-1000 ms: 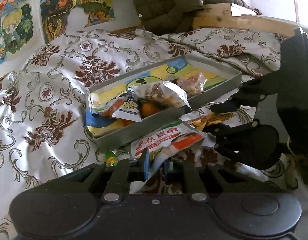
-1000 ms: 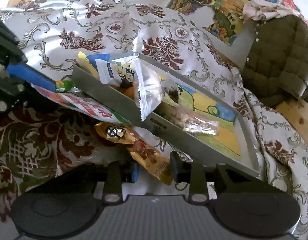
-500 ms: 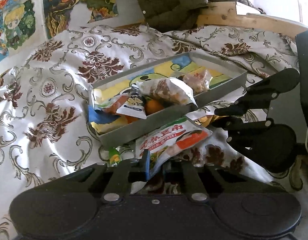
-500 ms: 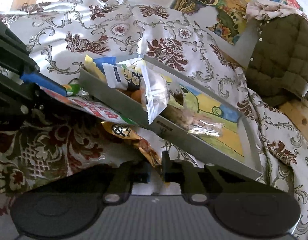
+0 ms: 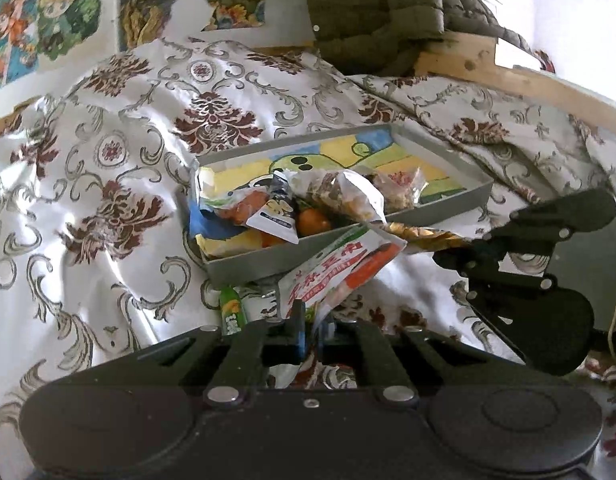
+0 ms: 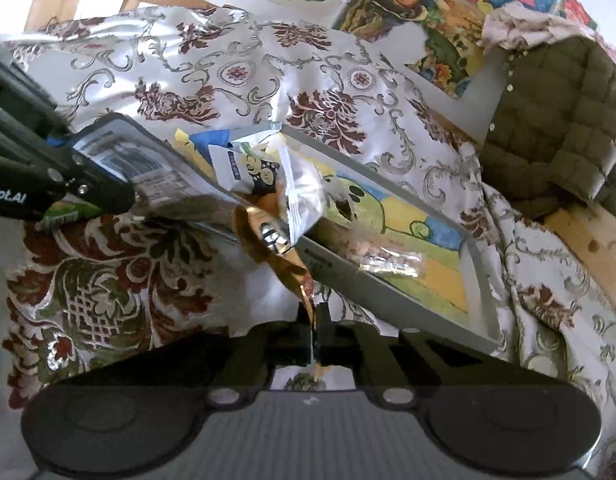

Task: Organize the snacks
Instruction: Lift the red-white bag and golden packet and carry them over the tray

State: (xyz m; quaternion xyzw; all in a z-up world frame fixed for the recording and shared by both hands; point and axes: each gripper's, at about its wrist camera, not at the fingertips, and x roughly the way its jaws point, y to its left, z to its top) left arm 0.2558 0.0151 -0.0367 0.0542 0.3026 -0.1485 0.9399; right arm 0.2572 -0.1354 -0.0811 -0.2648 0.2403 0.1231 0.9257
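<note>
Left tool (image 5: pixel 311 330) clamped on red-white snack packet (image 5: pixel 340 268) beside grey tray (image 5: pixel 268 262); right tool (image 6: pixel 313 334) pinches gold wrapper (image 6: pixel 284 256) at tray's edge, on bed.

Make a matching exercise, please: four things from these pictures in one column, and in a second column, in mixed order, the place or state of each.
Things:
1. red and white snack packet
2. crinkled gold foil packet
3. small green packet
4. round orange fruit

Places or states:
A. lying in the shallow grey tray
B. pinched in the right gripper
C. lying on the floral cloth, in front of the tray
D. pinched in the left gripper

Pairs: 1-D, 2-B, 3-C, 4-A
</note>
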